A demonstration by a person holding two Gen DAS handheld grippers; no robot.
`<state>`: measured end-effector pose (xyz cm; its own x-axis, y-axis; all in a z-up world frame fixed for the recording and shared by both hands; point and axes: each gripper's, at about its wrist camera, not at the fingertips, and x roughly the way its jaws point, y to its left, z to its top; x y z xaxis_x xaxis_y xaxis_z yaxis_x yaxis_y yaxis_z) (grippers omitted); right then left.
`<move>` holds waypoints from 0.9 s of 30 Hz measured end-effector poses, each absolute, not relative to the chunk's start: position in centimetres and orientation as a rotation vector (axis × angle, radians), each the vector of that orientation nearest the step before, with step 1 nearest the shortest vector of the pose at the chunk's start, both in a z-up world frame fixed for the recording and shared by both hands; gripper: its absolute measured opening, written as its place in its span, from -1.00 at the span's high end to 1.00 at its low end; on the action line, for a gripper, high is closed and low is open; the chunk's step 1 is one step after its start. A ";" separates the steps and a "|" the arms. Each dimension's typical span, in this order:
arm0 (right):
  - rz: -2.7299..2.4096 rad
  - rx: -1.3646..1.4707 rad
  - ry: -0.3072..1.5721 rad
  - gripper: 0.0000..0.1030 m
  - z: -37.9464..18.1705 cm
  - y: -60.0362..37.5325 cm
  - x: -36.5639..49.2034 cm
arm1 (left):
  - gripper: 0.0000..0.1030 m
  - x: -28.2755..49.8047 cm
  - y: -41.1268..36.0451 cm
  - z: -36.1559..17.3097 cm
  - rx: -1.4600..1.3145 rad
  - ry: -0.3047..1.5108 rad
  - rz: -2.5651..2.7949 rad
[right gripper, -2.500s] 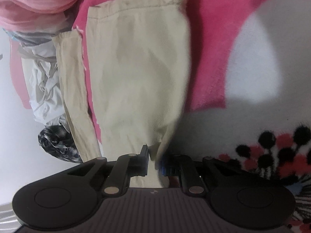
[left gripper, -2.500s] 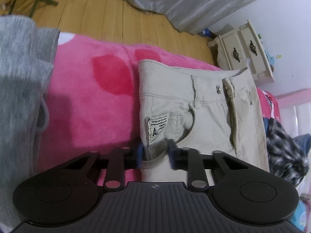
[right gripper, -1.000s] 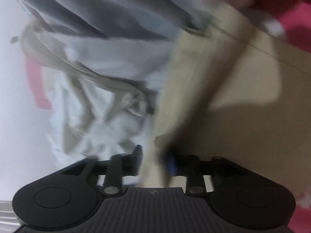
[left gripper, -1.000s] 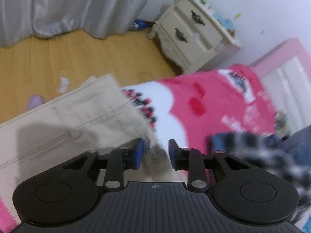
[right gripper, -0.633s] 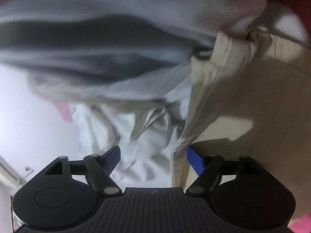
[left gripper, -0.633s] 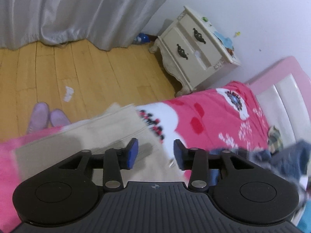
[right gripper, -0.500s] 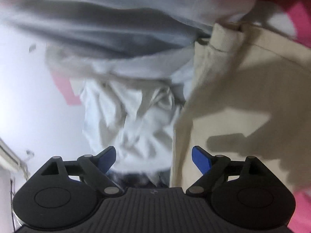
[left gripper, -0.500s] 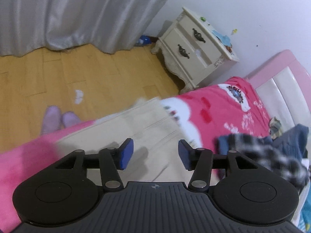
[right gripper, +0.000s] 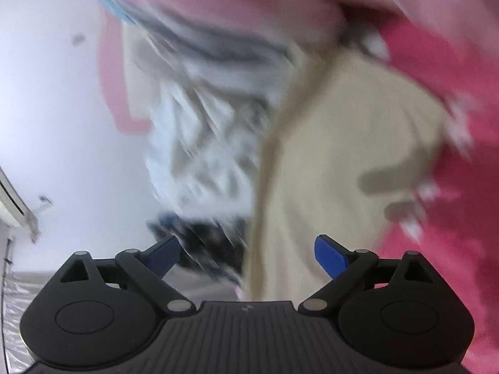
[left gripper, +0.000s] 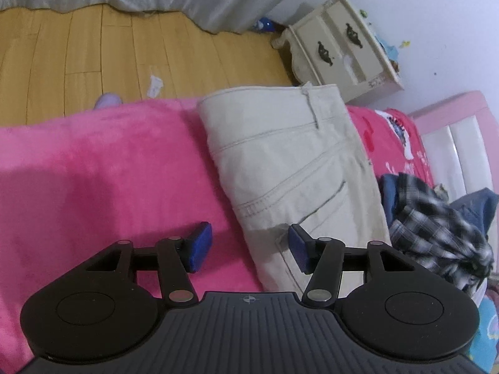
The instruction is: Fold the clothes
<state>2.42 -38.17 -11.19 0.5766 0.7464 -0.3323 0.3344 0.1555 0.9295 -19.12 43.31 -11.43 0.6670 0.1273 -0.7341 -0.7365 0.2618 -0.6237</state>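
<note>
Beige trousers (left gripper: 293,168) lie folded into a compact rectangle on the pink blanket (left gripper: 109,168), back pocket up, waistband end toward 12 o'clock in the left wrist view. Left gripper (left gripper: 249,246) sits at their near edge, fingers spread wide, nothing between them; right pad just over the cloth at approx. 6 o'clock of the bundle. Right gripper (right gripper: 248,254) also spread and empty; its view is smeared w/ motion blur, beige cloth at 1 o'clock, pale crumpled garments (right gripper: 205,143) at 11.

Judgement: this pair looks done, both tools off it. Next prob. calls for picking another item from the heap, e.g. the plaid garment (left gripper: 436,230) at 3 o'clock.

Count: 1 folded trousers, 1 plaid piece, 1 nightstand (left gripper: 340,50), 2 grippers. Blurred heap: can't count.
</note>
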 end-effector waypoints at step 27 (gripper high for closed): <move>0.272 1.162 0.945 -0.39 -15.6 -28.3 3.9 | 0.33 -15.2 41.4 -12.8 -1.113 0.503 0.753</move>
